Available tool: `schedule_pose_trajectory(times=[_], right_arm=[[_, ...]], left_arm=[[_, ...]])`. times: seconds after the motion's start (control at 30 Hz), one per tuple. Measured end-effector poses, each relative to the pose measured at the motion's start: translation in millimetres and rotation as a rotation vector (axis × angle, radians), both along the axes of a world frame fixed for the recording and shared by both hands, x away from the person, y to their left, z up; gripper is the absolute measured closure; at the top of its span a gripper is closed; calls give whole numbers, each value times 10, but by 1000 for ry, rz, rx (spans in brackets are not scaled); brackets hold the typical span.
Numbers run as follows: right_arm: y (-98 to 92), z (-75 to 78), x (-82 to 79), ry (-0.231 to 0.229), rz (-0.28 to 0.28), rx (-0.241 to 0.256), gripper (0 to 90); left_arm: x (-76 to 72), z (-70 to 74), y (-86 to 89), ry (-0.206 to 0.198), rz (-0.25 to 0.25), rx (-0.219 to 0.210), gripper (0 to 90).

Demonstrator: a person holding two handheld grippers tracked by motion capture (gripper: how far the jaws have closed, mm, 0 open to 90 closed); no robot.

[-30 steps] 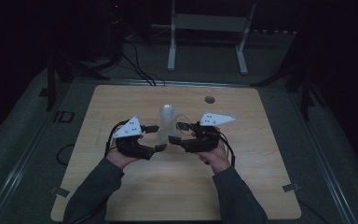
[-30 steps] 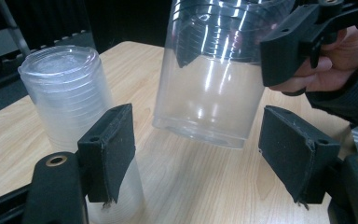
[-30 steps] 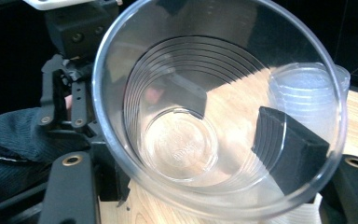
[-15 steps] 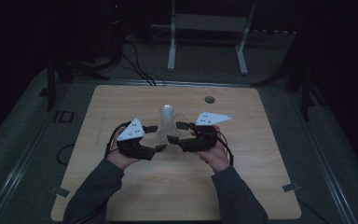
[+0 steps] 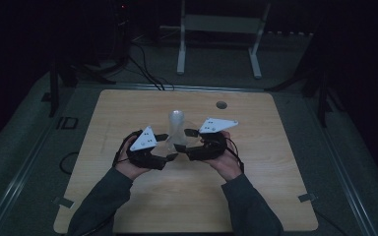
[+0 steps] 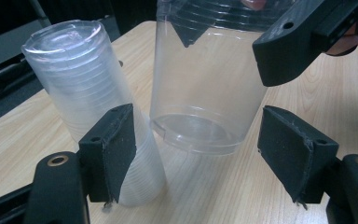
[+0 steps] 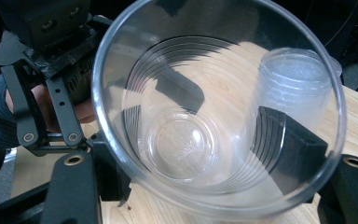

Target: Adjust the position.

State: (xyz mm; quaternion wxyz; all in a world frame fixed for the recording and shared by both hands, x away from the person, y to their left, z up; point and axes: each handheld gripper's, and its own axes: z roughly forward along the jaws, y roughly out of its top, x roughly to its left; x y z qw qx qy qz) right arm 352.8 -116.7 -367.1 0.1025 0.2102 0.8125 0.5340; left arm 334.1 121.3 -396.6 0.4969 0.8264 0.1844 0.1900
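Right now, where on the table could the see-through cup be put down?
Bare wood lies along the table behind the stack of cups, and at both side edges. It is crowded in the middle: left gripper, right gripper, single clear cup and stack sit close together.

Clear plastic cup (image 6: pixel 208 93) held off table, beside inverted cup stack (image 6: pixel 95 107), seemingly apart.

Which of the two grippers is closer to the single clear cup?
The right. The right gripper grips the single clear cup by its rim, one jaw inside it. The left gripper is open, its jaws either side of the cup's base without touching, beside the stack of cups.
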Motion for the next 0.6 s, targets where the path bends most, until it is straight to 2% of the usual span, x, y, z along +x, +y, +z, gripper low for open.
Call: schedule_pose_trajectory(times=[0.2, 0.43, 0.6], right_arm=[[32, -6, -3, 3, 11, -22, 328], [67, -9, -12, -8, 7, -46, 328], [95, -14, -23, -19, 9, -67, 328]], left_arm=[[2, -9, -21, 6, -1, 7, 302], [1, -33, -72, 2, 7, 33, 305], [5, -49, -100, 7, 7, 34, 318]])
